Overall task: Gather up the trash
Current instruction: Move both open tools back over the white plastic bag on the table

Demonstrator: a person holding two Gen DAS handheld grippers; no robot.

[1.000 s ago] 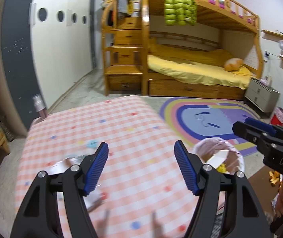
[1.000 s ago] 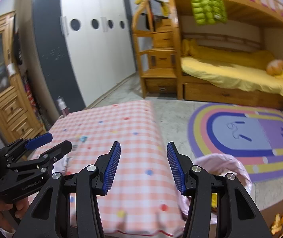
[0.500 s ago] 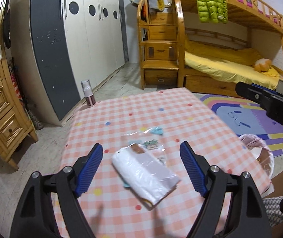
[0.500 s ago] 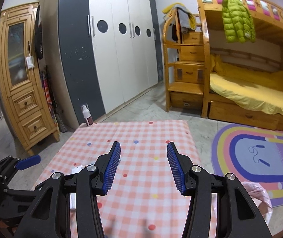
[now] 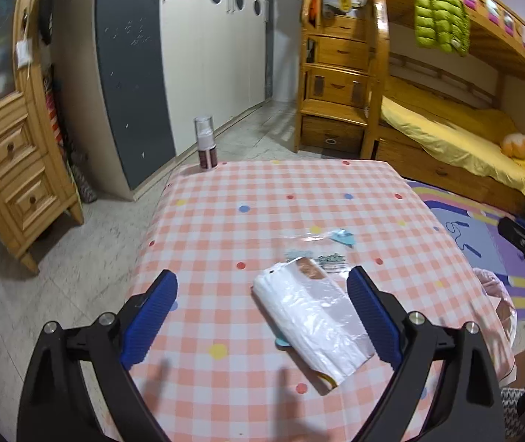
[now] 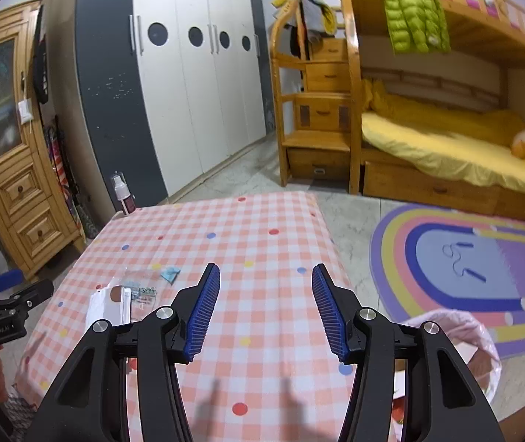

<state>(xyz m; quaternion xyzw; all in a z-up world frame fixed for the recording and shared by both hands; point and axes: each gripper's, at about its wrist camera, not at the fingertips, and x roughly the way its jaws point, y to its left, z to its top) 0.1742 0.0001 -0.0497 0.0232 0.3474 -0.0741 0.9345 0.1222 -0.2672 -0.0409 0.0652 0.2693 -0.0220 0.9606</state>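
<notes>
On the table with the pink checked cloth (image 5: 262, 213) lies a flat white plastic bag (image 5: 314, 316), its long side running slantwise from the far left to the near right. The left gripper (image 5: 262, 316) hangs just above the cloth with its jaws opening wide; the bag lies between the two blue pads (image 5: 148, 316), much closer to the right-hand one, and neither pad touches it. The gripper has hold of nothing. Just beyond the bag's far end, touching or partly under it, lies a clear printed wrapper (image 5: 317, 254), and beside that, a little farther off, a small light-blue scrap (image 5: 343, 237).

The right gripper (image 6: 266, 309) hovers over a bare part of the same cloth, jaws about half apart and empty. From its view the white bag (image 6: 109, 307) and the clear wrapper (image 6: 140, 291) lie well to the left of its pads, with the blue scrap (image 6: 170, 274) beyond them; the left gripper (image 6: 8, 305) shows at the left edge, near the bag.

Off the table's right side, on the floor near the striped rug (image 6: 465, 258), stands a bin lined with a pink bag (image 6: 465, 339). A pump bottle (image 5: 205, 143) stands at the table's far left corner.
</notes>
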